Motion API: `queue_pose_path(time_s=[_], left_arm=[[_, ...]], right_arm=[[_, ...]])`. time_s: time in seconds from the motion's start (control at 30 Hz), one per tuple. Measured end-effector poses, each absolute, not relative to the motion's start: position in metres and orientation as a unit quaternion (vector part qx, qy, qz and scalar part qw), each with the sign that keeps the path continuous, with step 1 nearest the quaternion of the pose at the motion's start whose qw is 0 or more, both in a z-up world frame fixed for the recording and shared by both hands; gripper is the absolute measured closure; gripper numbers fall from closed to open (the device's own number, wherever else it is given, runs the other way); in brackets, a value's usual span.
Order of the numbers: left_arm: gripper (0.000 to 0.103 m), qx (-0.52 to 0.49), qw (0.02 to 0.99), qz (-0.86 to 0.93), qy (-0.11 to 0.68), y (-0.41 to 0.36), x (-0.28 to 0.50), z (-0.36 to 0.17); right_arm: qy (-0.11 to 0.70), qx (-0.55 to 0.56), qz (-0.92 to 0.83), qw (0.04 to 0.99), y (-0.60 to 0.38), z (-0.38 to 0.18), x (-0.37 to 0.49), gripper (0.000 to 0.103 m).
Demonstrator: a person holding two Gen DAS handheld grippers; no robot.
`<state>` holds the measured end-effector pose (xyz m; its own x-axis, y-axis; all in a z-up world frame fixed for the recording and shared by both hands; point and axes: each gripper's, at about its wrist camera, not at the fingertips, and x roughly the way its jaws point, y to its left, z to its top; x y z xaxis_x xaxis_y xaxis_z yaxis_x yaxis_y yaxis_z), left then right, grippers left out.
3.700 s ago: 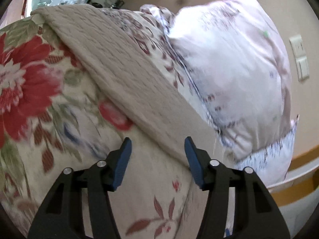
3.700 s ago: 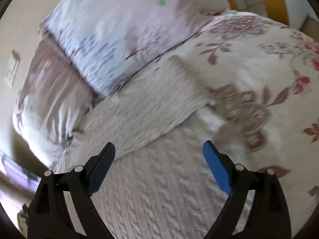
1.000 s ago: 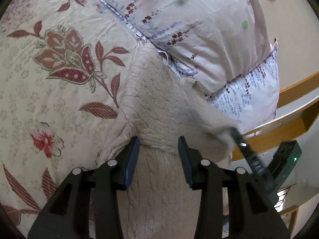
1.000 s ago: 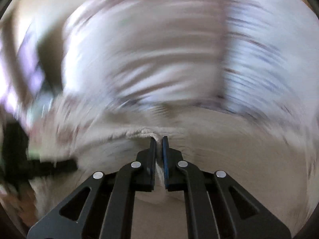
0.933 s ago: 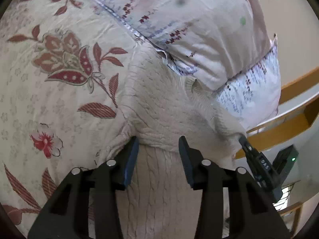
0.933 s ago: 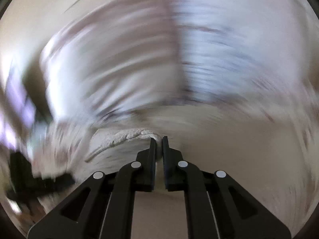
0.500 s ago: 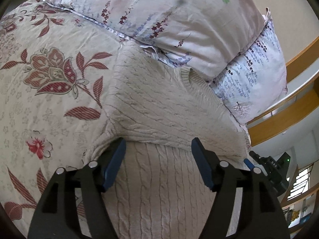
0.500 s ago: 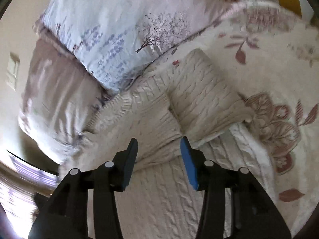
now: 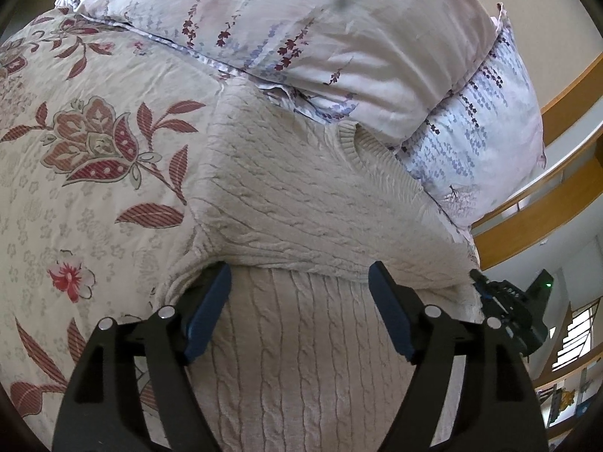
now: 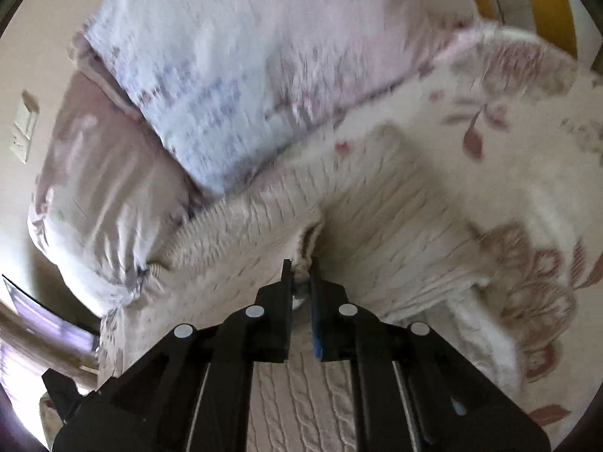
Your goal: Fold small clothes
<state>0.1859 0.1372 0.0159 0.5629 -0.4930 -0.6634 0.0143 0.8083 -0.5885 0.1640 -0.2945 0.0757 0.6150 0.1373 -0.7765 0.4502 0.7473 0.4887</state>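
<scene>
A cream cable-knit sweater (image 9: 301,203) lies on a bed, spread over a floral bedspread (image 9: 94,143) with red leaves and blossoms. In the left wrist view the sweater fills the centre and runs down to 6 o'clock, with one part folded across the body so that a knitted edge runs side to side just ahead of the fingertips. Its ribbed neckline (image 9: 361,147) sits toward 1 o'clock, touching the pillows.

The left gripper (image 9: 299,282) hangs just above the sweater with its blue pads spread wide and still opening; the knit lies below and between them, but neither pad presses on it. At 3 to 4 o'clock in this view the right gripper (image 9: 478,277) shows at the sweater's far edge.

In the right wrist view, which is blurred, the right gripper (image 10: 300,267) has its fingers pressed together, pinching a small bunch of the sweater's knitted edge (image 10: 305,260) at the fingertips. From that pinch a fold line rises toward 12 o'clock, and the sweater spreads out to 9 and 3 o'clock.

Two pillows stand at the head of the bed: a pale pink pillow (image 9: 301,19) with dark red sprigs from 11 to 1 o'clock in the left view, and a white pillow (image 9: 486,132) with lavender print at 2 o'clock, just beside it. A wooden rail (image 9: 546,211) curves past at 3 o'clock. A wall switch (image 10: 23,128) sits at 9 o'clock in the right view.
</scene>
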Motion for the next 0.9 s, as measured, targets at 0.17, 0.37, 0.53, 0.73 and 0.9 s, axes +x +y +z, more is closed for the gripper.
queue_pose_path(time_s=[0.17,0.37,0.53,0.73,0.9], left_arm=[[0.026,-0.256,0.845,-0.153,0.443,0.134,0.186,0.016],[0.025,-0.242,0.847,-0.165,0.444,0.134,0.171,0.021],[0.025,-0.240,0.848,-0.176,0.439,0.146,0.148,0.024],[0.026,-0.251,0.852,-0.172,0.426,0.172,0.114,0.025],[0.029,-0.274,0.842,-0.170,0.431,0.190,0.091,0.015]], right_arm=[[0.480,0.315,-0.122,0.810,-0.291,0.050,0.171,0.094],[0.489,0.292,-0.104,0.815,-0.286,0.062,0.172,0.066],[0.466,0.279,-0.093,0.835,-0.294,0.085,0.143,0.049],[0.472,0.291,-0.054,0.830,-0.314,0.098,0.104,0.045],[0.486,0.317,-0.045,0.813,-0.334,0.098,0.066,0.045]])
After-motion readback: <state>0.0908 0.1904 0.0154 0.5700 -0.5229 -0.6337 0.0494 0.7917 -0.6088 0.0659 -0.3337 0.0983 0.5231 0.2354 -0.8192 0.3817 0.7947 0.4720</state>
